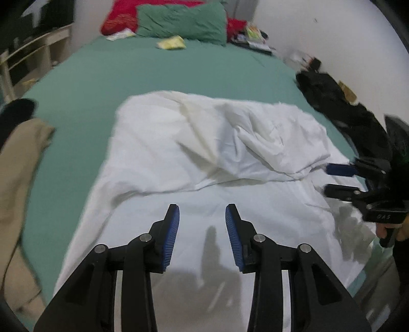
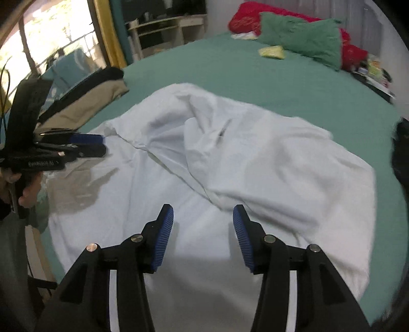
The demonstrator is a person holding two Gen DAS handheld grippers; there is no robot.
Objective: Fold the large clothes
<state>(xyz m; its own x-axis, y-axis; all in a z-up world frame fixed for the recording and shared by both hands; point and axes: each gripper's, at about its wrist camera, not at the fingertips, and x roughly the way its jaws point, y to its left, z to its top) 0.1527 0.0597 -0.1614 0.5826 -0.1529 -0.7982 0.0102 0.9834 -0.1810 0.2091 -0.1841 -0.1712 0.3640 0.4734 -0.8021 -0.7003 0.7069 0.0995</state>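
A large white garment (image 1: 204, 158) lies spread on the green bed, its far half bunched and folded over in wrinkles; it also shows in the right wrist view (image 2: 242, 163). My left gripper (image 1: 202, 212) is open and empty, held just above the flat near part of the cloth. My right gripper (image 2: 203, 213) is open and empty above the near part too. The right gripper shows at the right edge of the left wrist view (image 1: 332, 178), by the cloth's right side. The left gripper shows at the left edge of the right wrist view (image 2: 99, 144).
The green bed sheet (image 1: 153, 71) reaches back to a green pillow (image 1: 181, 21) and a red blanket (image 1: 117, 19). A beige garment (image 1: 18, 163) lies at the left bed edge, a black garment (image 1: 340, 107) at the right. A shelf unit (image 1: 30, 53) stands at the left.
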